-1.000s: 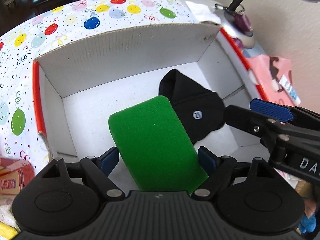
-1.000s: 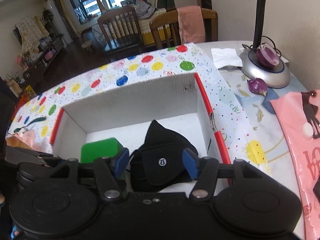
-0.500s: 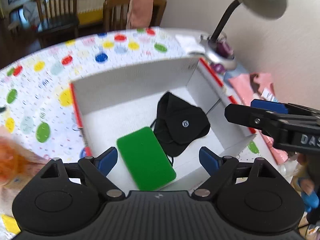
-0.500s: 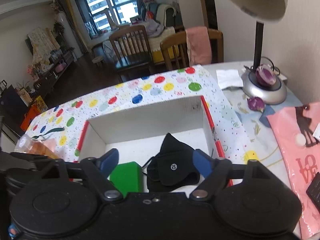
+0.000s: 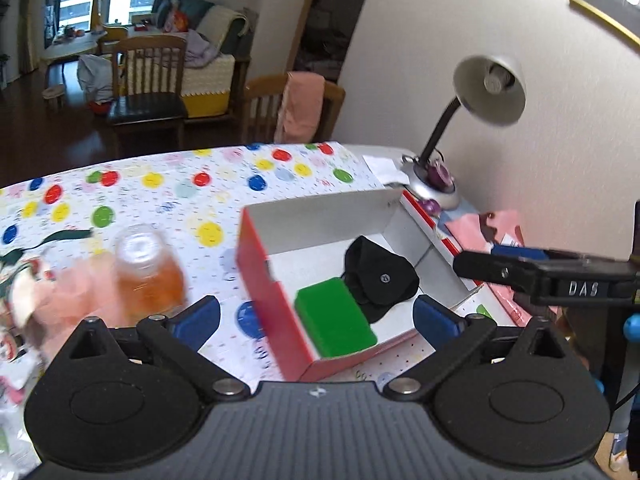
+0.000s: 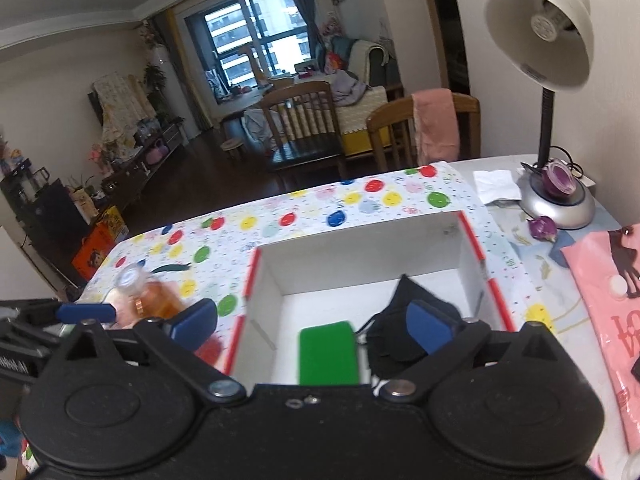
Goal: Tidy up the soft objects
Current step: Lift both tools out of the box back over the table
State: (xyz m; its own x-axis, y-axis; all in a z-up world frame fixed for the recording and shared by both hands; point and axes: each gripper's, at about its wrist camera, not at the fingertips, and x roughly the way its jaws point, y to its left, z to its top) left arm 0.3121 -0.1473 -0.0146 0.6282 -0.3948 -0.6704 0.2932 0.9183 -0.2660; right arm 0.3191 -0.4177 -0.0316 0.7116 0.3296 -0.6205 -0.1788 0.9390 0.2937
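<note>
A green sponge (image 5: 334,322) (image 6: 328,352) and a black fabric pouch (image 5: 380,280) (image 6: 390,344) lie side by side on the floor of a white box with red edges (image 5: 320,220) (image 6: 360,248). My left gripper (image 5: 316,320) hovers above and in front of the box, its jaws opening wide, holding nothing. My right gripper (image 6: 312,326) is also raised over the box's near side, jaws opening and empty. The right gripper's fingers (image 5: 500,266) reach in from the right edge of the left wrist view.
A bottle of orange liquid (image 5: 148,276) (image 6: 152,300) stands left of the box on the balloon-print tablecloth (image 5: 180,192), beside blurred pink items. A desk lamp (image 5: 488,92) (image 6: 540,36) stands at the back right. A pink bag (image 6: 600,300) lies at the right.
Both grippers have drawn back and up from the box and their jaws have widened. The sponge and the pouch stay on the box floor, released.
</note>
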